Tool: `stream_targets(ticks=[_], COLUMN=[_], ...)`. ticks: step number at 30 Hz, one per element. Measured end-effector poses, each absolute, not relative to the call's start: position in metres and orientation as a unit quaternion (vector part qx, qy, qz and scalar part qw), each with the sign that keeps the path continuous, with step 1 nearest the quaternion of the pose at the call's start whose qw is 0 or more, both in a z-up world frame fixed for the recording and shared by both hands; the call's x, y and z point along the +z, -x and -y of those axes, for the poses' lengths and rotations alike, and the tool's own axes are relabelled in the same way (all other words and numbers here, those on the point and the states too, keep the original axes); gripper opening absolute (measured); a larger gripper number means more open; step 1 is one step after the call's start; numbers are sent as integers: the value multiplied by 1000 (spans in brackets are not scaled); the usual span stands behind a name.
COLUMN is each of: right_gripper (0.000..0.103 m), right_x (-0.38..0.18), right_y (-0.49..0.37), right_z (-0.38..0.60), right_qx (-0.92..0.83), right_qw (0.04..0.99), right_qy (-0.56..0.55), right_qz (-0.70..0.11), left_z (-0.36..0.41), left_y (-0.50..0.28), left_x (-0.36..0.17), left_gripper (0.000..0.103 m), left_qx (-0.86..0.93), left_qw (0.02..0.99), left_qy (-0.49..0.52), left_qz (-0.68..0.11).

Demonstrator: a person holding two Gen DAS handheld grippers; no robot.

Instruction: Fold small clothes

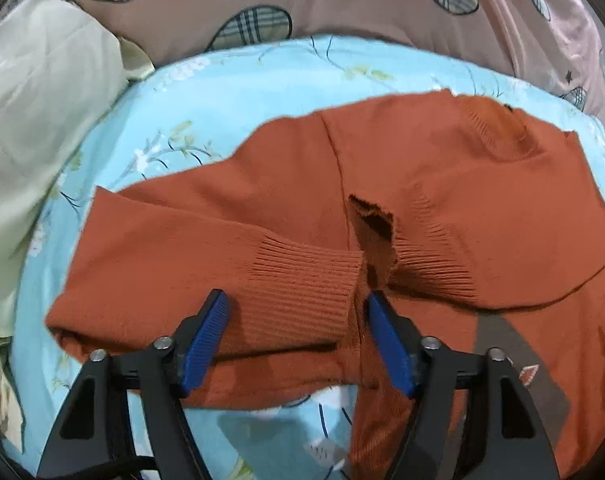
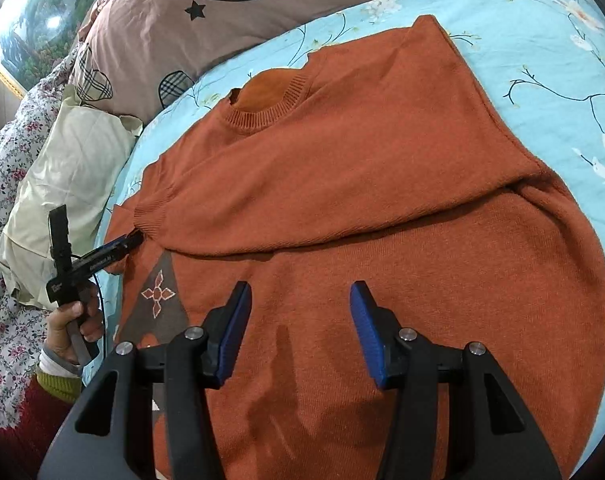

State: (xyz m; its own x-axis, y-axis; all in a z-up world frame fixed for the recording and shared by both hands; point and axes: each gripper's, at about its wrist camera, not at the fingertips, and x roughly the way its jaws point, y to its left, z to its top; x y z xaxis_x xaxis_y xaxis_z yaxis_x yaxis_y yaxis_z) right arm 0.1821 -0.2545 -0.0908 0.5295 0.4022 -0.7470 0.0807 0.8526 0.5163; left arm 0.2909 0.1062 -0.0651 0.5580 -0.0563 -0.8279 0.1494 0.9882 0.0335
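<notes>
A small rust-orange knit sweater (image 2: 362, 184) lies on a light blue floral sheet (image 2: 542, 60), front up, with both sleeves folded across the chest. In the left wrist view the two ribbed cuffs (image 1: 302, 280) meet near the middle of the sweater (image 1: 382, 168). My left gripper (image 1: 298, 304) is open, its blue pads on either side of the left sleeve's cuff, holding nothing. It also shows in the right wrist view (image 2: 134, 240) at the sweater's left edge. My right gripper (image 2: 300, 292) is open and empty above the sweater's lower body.
A pale green pillow (image 1: 42, 120) lies left of the sweater. A pink quilt with plaid hearts (image 1: 322, 0) is bunched behind it. A floral bedspread (image 2: 6, 200) runs along the left. A brown patch with a flower motif (image 2: 158, 296) marks the sweater's lower left.
</notes>
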Motion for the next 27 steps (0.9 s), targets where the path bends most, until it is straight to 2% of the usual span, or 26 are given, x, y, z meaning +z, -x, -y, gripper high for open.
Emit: stream_targets(ticks=[2, 3, 4, 5, 10, 14, 21, 27], right_gripper=[53, 53, 53, 53, 53, 53, 53, 53], right_x=[-90, -90, -91, -90, -85, -79, -79, -79], right_y=[-182, -183, -183, -183, -176, -170, -162, -163], right_z=[256, 256, 256, 256, 257, 263, 288, 307], right_qx=[97, 98, 100, 102, 109, 111, 97, 77], right_qw=[838, 838, 838, 838, 841, 845, 845, 847], right_qy=[-253, -253, -254, -255, -258, -262, -300, -316], right_qz=[-474, -473, -473, -472, -464, -452, -432, -421], left_z=[-117, -121, -125, -131, -141, -122, 0, 103], left_y=[-293, -293, -293, -293, -284, -260, -258, -286], left_x=[-64, -62, -60, -58, -46, -11, 27, -18], left_gripper=[38, 32, 21, 19, 13, 13, 12, 12], left_qx=[-60, -64, -67, -68, -70, -116, -277, -325], left_qw=[884, 884, 885, 886, 888, 894, 868, 832], left_qy=[-19, -4, 10, 24, 61, 96, 119, 97], left_qz=[-464, -463, -461, -459, -450, -422, -395, -438])
